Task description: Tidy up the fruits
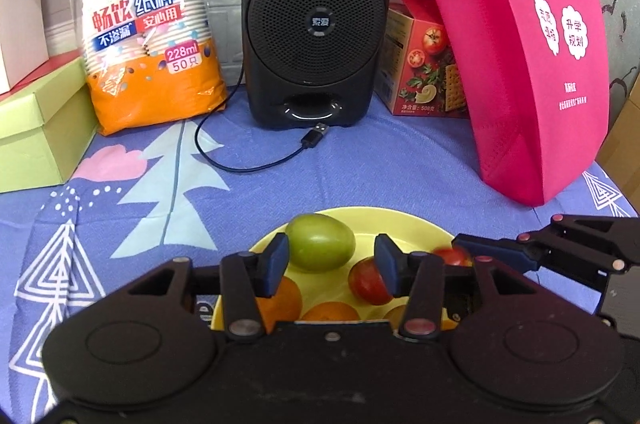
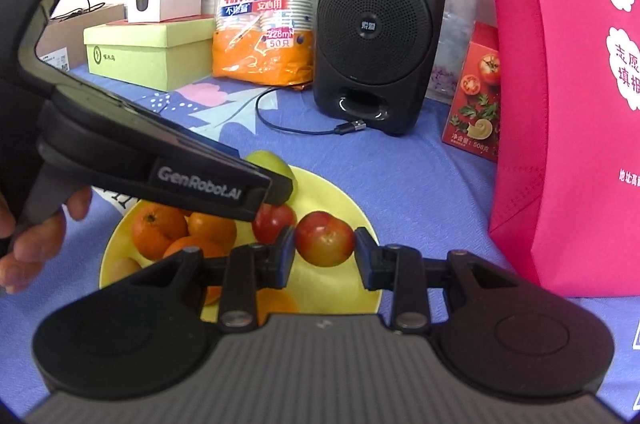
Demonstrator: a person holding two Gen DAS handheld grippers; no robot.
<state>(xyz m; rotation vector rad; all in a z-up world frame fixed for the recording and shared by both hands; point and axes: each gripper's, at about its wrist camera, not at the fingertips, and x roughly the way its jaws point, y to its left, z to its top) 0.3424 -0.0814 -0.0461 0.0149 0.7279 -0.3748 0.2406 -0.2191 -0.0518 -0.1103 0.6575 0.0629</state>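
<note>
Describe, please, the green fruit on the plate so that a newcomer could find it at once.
Start at the black speaker at the back of the blue cloth and come forward to the yellow plate. The green fruit sits at the plate's far edge, just beyond the left tongs. It is the only green piece; its neighbours are red or orange.

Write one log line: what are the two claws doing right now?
left claw: open over yellow plate | right claw: around red fruit, contact unclear | fruits: on plate
</note>
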